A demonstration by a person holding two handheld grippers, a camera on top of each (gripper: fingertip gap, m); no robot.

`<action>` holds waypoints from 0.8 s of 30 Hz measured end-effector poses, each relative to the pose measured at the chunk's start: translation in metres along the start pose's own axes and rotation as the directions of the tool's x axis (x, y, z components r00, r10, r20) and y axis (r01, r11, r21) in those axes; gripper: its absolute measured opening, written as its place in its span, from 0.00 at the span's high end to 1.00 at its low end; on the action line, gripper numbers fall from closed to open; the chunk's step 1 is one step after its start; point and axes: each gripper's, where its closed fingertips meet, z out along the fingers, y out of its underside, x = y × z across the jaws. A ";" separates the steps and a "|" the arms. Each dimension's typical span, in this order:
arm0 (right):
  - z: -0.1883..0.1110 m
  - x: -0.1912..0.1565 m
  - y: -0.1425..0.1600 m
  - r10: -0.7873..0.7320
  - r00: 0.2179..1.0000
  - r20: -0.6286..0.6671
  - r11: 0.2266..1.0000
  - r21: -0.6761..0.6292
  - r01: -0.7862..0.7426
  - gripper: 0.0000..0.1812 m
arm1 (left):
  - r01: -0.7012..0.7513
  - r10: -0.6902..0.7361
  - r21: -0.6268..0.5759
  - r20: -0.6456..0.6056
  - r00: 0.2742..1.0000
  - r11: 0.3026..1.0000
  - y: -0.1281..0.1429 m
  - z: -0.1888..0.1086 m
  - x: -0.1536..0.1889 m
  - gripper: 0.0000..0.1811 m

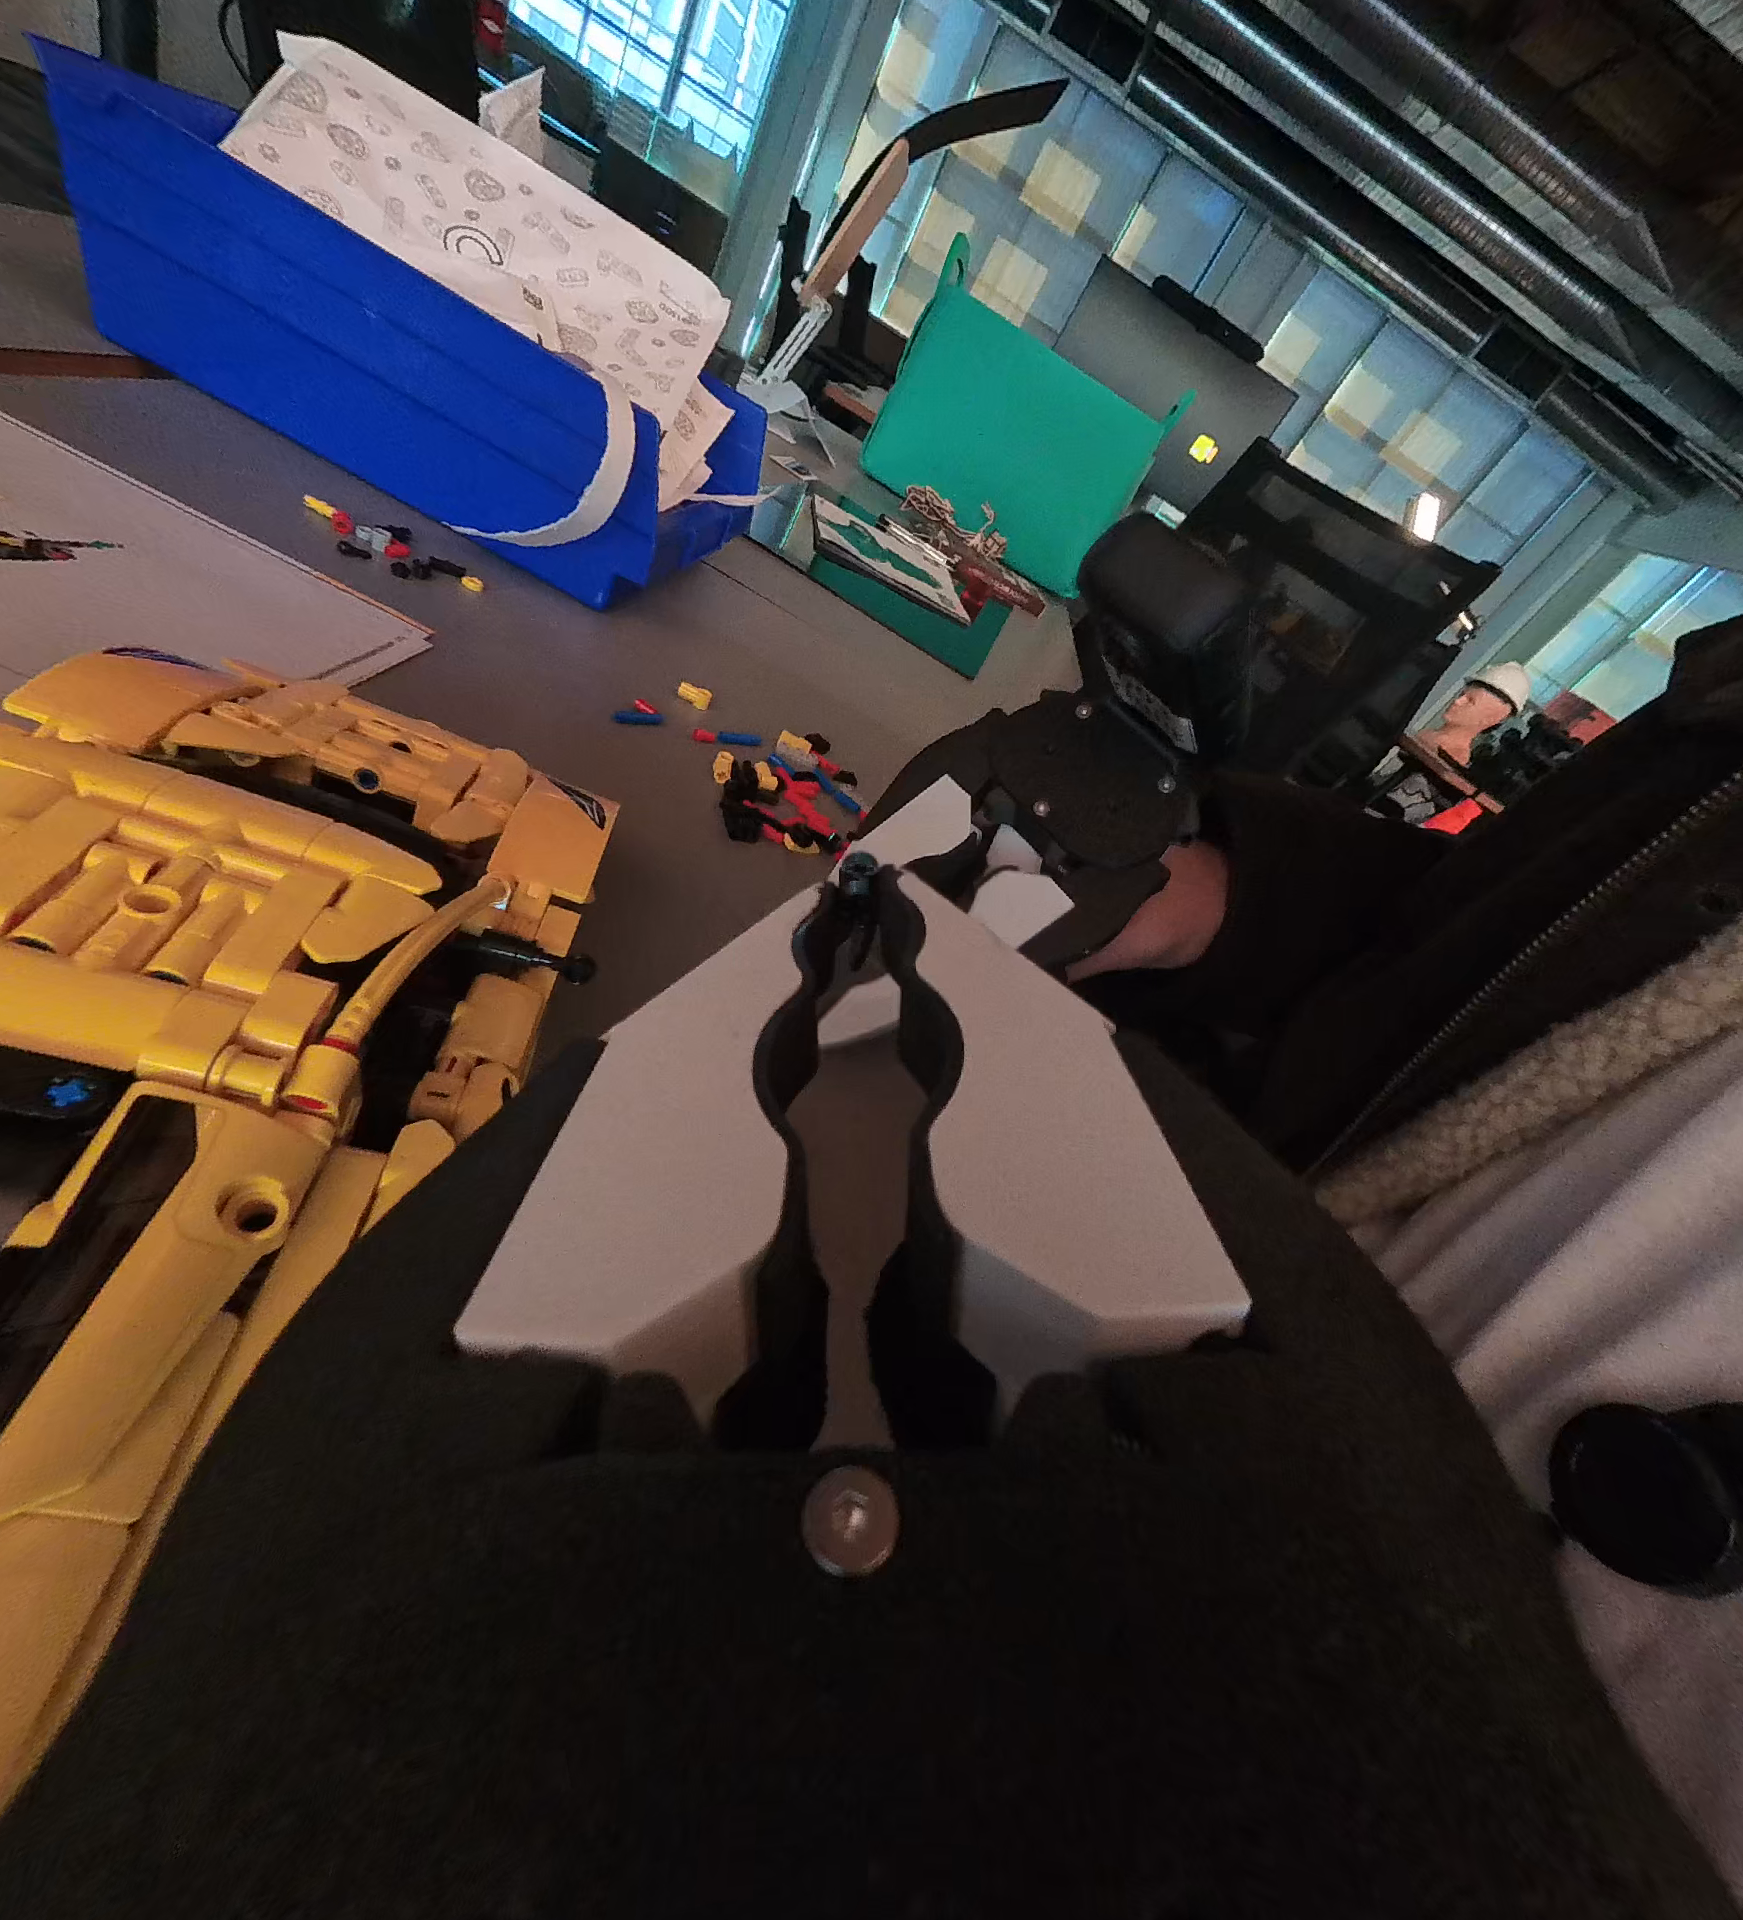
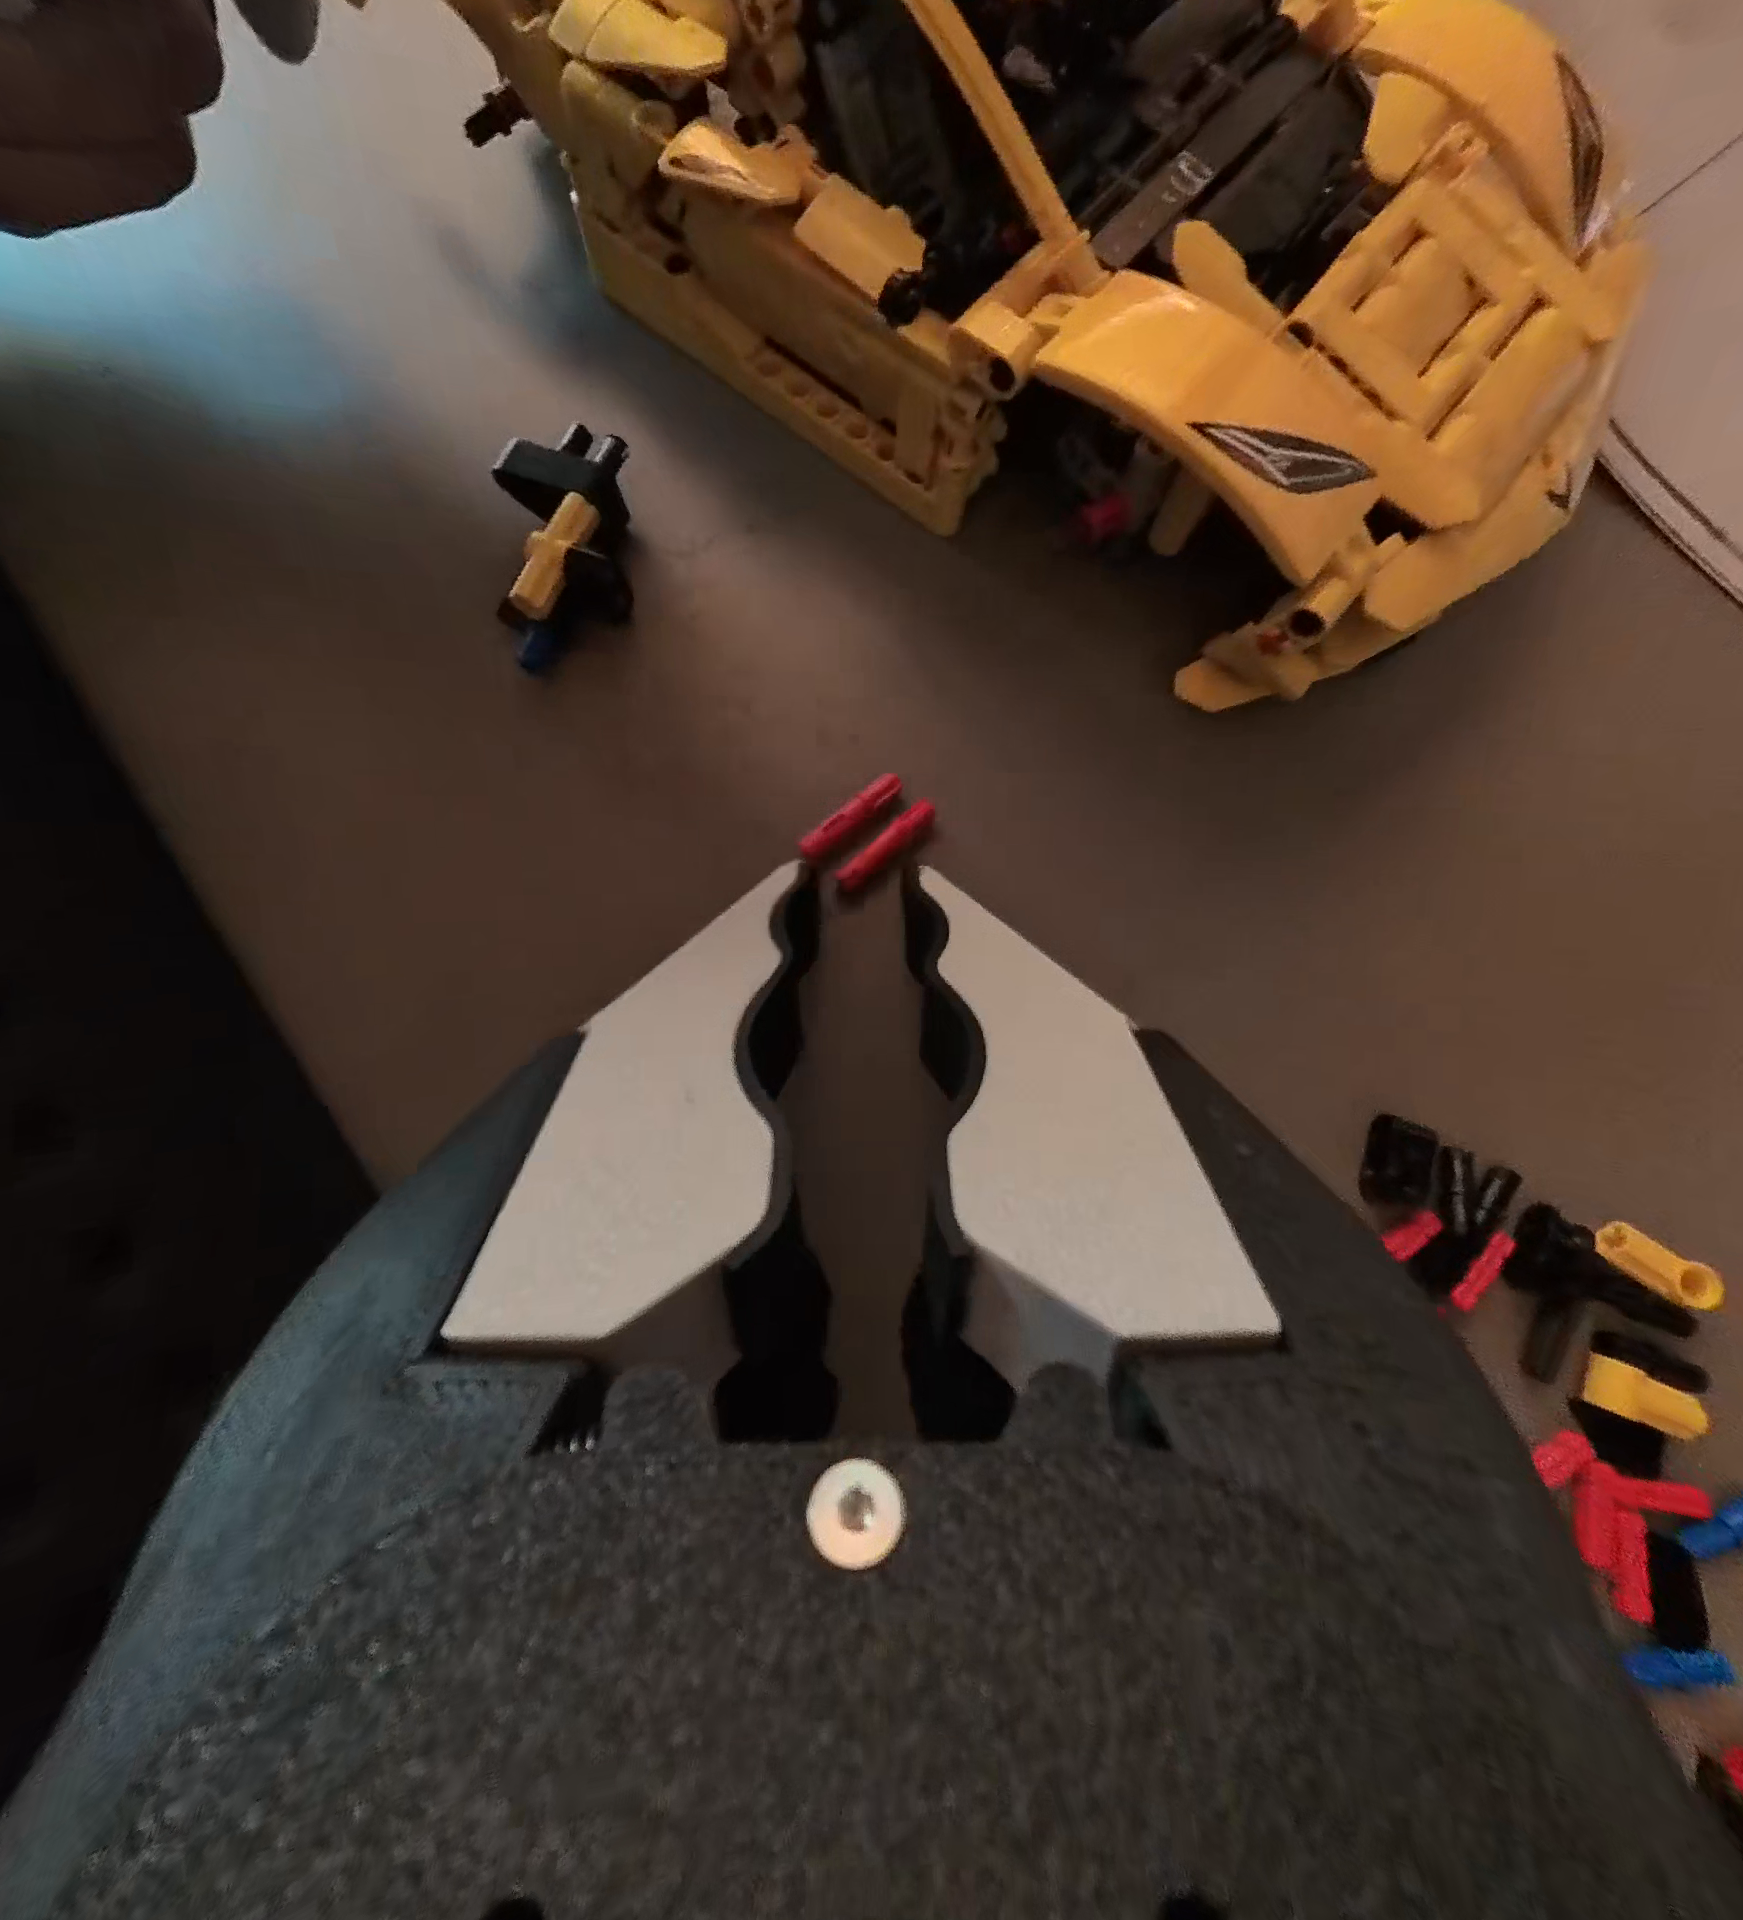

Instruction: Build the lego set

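the left gripper (image 1: 859,883) is raised off the grey desk (image 1: 555,665), its fingers (image 1: 711,1039) pinching a small dark pin (image 1: 859,871) with a bluish end right at the tips. only the left wrist view shows what lies farther off: a blue bin (image 1: 327,343) with printed white paper (image 1: 493,218) in it, a green bag (image 1: 1002,436), an open instruction booklet (image 1: 119,561), and two scatters of small red, blue, black and yellow pieces, one near the bin (image 1: 389,540) and one just beyond the fingertips (image 1: 784,790). the yellow lego car (image 1: 202,935) sits to the left in this view, close to the gripper. the right gripper (image 1: 908,821) shows here too, held in a hand (image 1: 1158,914) with a dark sleeve, its tips close to the left one's.

the right wrist view looks down at the desk (image 2: 327,727). the right gripper (image 2: 859,883) has its fingers (image 2: 659,1122) spread a little, with nothing between them; two red pins (image 2: 867,829) lie side by side on the desk just past the tips. this view alone shows a small black, yellow and blue sub-assembly (image 2: 560,540) lying apart from the car (image 2: 1158,312), whose open side and dark interior face the camera. loose pieces (image 2: 1594,1382) lie at the right edge, blurred.
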 end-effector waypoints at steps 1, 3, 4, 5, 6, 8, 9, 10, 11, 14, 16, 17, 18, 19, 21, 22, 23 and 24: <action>-0.001 0.002 0.001 0.000 1.000 -0.007 1.000 -0.003 0.000 0.93 | -0.004 0.004 -0.002 0.001 1.000 1.000 0.000 0.000 0.000 0.96; -0.003 0.008 0.003 -0.003 1.000 -0.023 1.000 -0.015 0.002 0.94 | -0.003 0.003 0.002 0.000 1.000 1.000 0.000 0.000 0.000 0.96; -0.004 0.010 0.004 -0.003 1.000 -0.031 1.000 -0.018 0.002 0.94 | 0.002 -0.002 0.006 -0.002 1.000 1.000 -0.001 0.000 0.000 0.96; -0.005 0.012 0.004 -0.002 0.999 -0.033 1.000 -0.016 0.001 0.93 | 0.008 -0.008 0.011 -0.004 1.000 1.000 -0.001 -0.001 -0.001 0.96; -0.006 0.013 0.003 0.002 0.999 -0.038 1.000 -0.006 -0.002 0.92 | 0.012 -0.012 0.016 -0.006 1.000 1.000 -0.002 -0.001 -0.001 0.96; -0.005 0.016 -0.002 0.013 0.999 -0.047 1.000 0.021 -0.012 0.92 | 0.014 -0.014 0.020 -0.007 1.000 1.000 -0.003 -0.002 -0.001 0.96; -0.003 0.016 -0.002 0.023 0.999 -0.041 1.000 0.018 -0.023 0.92 | 0.013 -0.013 0.019 -0.007 1.000 1.000 -0.003 -0.002 -0.001 0.96; -0.001 0.018 -0.001 0.035 0.998 -0.047 0.999 0.004 -0.035 0.92 | 0.012 -0.012 0.018 -0.006 1.000 1.000 -0.003 -0.001 -0.001 0.96; 0.001 0.021 0.000 0.046 0.997 -0.064 0.999 -0.002 -0.046 0.92 | 0.012 -0.012 0.016 -0.004 1.000 1.000 -0.002 -0.001 -0.001 0.96; 0.000 0.029 0.001 0.068 0.992 -0.108 0.998 0.012 -0.067 0.97 | 0.017 -0.017 0.021 -0.003 1.000 1.000 -0.003 -0.002 -0.002 0.96; 0.000 0.029 0.002 0.071 0.992 -0.106 0.997 0.021 -0.069 0.98 | 0.025 -0.025 0.024 -0.008 1.000 0.999 -0.003 -0.002 -0.002 0.96; -0.001 0.029 0.002 0.074 0.992 -0.099 0.997 0.022 -0.072 0.98 | 0.028 -0.028 0.025 -0.012 1.000 0.999 -0.003 -0.002 -0.002 0.96; -0.001 0.028 0.002 0.074 0.994 -0.087 0.997 0.023 -0.072 0.98 | 0.029 -0.029 0.024 -0.014 0.999 0.999 -0.003 -0.002 -0.001 0.96; 0.000 0.027 0.002 0.073 0.994 -0.077 0.997 0.023 -0.071 0.98 | 0.027 -0.027 0.022 -0.015 1.000 0.999 -0.003 -0.002 -0.001 0.96; -0.004 0.021 -0.006 0.059 0.998 -0.033 0.997 0.049 -0.058 0.98 | 0.024 -0.024 0.014 -0.017 1.000 1.000 -0.002 -0.001 0.000 0.96; -0.007 0.019 -0.012 0.050 0.999 -0.013 0.996 0.077 -0.049 0.98 | 0.025 -0.024 0.009 -0.016 1.000 1.000 -0.001 -0.001 -0.001 0.96; -0.009 0.018 -0.015 0.038 0.999 -0.005 0.996 0.078 -0.037 0.98 | 0.026 -0.026 0.006 -0.014 1.000 1.000 0.000 -0.001 -0.001 0.96; -0.010 0.017 -0.013 0.011 1.000 0.003 0.999 0.049 -0.011 0.98 | 0.028 -0.028 0.003 -0.012 1.000 1.000 0.001 -0.001 -0.002 0.96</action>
